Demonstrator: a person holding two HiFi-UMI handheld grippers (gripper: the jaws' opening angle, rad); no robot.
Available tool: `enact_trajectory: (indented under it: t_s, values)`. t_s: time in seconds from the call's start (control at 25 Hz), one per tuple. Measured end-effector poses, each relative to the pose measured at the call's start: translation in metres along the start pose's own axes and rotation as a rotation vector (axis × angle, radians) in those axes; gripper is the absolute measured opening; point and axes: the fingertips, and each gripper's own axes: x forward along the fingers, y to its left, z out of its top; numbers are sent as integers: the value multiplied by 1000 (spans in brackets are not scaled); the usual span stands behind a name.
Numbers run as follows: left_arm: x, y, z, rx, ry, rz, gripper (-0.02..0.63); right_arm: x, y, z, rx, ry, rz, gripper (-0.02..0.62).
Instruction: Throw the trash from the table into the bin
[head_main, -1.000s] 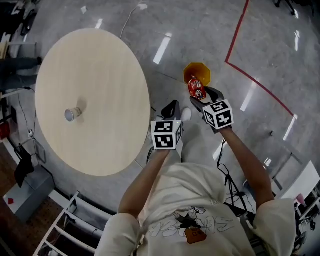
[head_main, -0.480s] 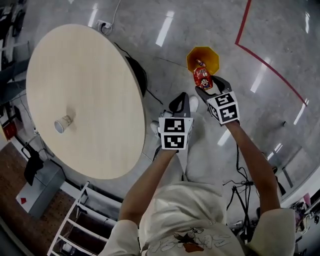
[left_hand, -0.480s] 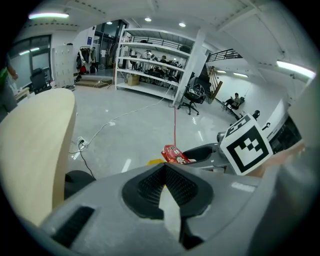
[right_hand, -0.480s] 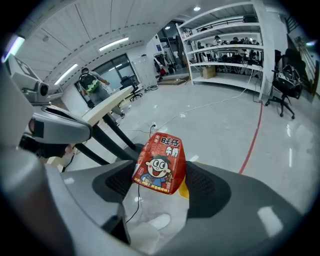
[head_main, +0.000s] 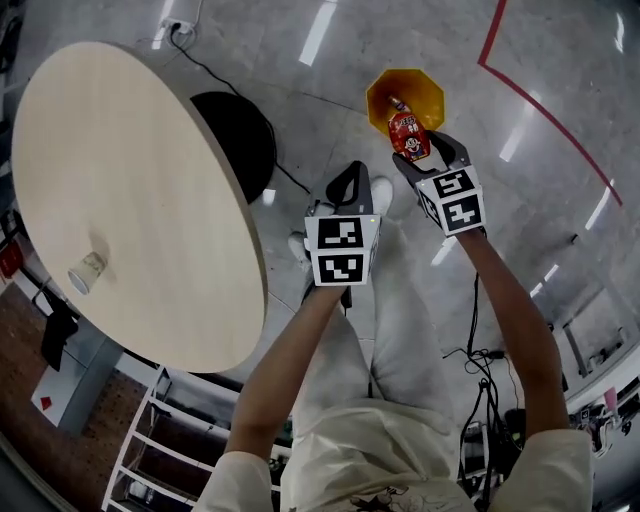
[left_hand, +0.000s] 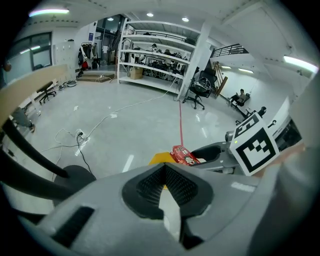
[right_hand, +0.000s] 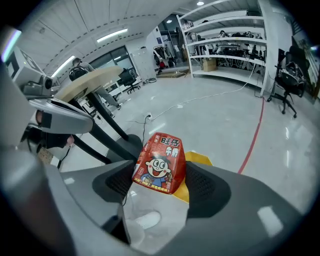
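Red drink carton (head_main: 408, 135) pinched in the right tongs (head_main: 426, 156) looks lined up over the yellow bin (head_main: 380, 95) at 12 o'clock for a straight drop, left tongs (head_main: 351, 180) closed on nothing, paper cup (head_main: 87, 272) waiting on the surface (head_main: 130, 180) at 9 o'clock.

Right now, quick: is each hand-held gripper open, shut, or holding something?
Left hand-held gripper: shut, empty.
Right hand-held gripper: shut on the red carton.
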Motion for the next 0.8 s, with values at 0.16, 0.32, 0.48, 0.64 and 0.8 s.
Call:
enact_trajectory:
  t_s: [0.16,0.32,0.48,0.64,0.8]
  values:
    - [33,12,-27,-8,36,9,5,25,-15,-21,2,29,-12,331]
    - [69,15,-44,-23,52,8,5,53,-38,-40,0,53,-25,330]
    - [96,12,-60,-17,62,-11,5,78,-57,-62,-9,79,-28,330]
    - [118,22,-71,-15,64,-10,5,109,-69,-78,-26,107,-27,330]
    - [143,34,-78,-3,58,-16,6,139,-75,-90,-55,132,-32,330]
